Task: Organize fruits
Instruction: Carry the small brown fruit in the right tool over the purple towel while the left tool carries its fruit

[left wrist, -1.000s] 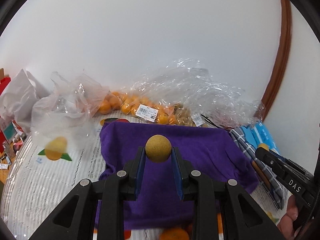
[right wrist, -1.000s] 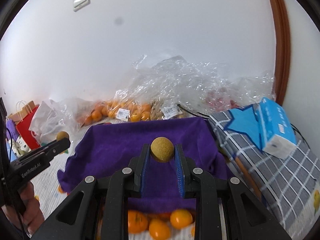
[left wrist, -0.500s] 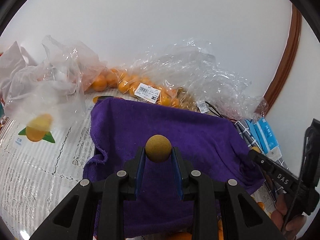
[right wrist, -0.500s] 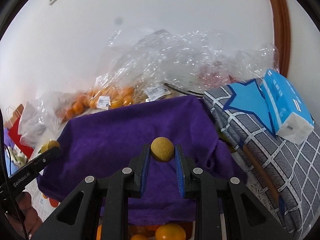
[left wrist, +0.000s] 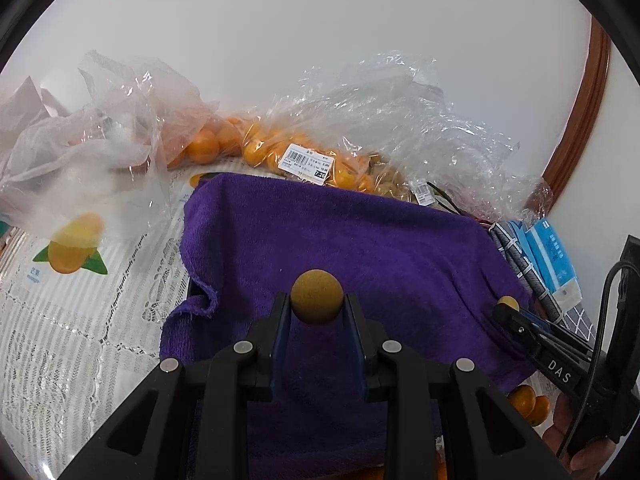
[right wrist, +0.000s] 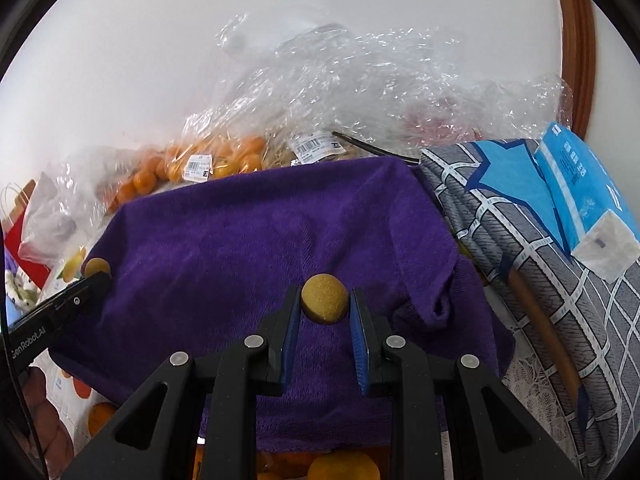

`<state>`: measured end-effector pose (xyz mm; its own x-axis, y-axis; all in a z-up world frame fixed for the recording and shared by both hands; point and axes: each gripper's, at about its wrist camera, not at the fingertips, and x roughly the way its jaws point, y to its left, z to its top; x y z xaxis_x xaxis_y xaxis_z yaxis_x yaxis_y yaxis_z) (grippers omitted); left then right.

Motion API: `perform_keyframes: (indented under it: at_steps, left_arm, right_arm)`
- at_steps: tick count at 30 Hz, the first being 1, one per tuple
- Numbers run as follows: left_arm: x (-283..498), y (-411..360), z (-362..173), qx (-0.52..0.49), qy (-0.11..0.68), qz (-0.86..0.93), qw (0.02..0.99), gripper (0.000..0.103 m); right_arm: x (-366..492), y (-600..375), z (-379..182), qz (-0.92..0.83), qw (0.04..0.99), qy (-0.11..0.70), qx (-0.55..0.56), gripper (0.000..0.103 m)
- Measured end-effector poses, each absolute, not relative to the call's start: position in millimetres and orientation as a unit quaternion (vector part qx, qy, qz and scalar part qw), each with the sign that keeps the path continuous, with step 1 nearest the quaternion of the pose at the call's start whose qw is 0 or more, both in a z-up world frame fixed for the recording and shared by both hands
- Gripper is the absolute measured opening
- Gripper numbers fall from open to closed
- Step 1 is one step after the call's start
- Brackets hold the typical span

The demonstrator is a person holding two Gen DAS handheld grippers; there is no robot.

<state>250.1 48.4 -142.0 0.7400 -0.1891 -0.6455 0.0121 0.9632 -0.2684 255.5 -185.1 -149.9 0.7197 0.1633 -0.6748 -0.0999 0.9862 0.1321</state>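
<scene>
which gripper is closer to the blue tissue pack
Right. The right gripper, shut on a brown ball, is over the purple towel's side next to the blue tissue pack. The left gripper is over the towel's opposite side, farther away.

Bright, even, soft light; glare flickers on the clear plastic bags [left wrist: 384, 120] beyond the tongs, edges bend, corners black.

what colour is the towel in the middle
Purple; the towel shows best in the right wrist view.

Both wrist cams near, over purple towel [left wrist: 360, 240]
</scene>
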Motion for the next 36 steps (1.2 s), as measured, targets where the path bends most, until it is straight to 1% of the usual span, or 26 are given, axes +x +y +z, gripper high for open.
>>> perform_keyframes:
  at_steps: [36]
  left_arm:
    - [255.4,38.6,-148.4,-0.090,0.376,-0.051,0.921,0.025]
  right_arm:
    - [263.3,-174.5,-157.4,0.075,0.915,0.396,0.023,0.024]
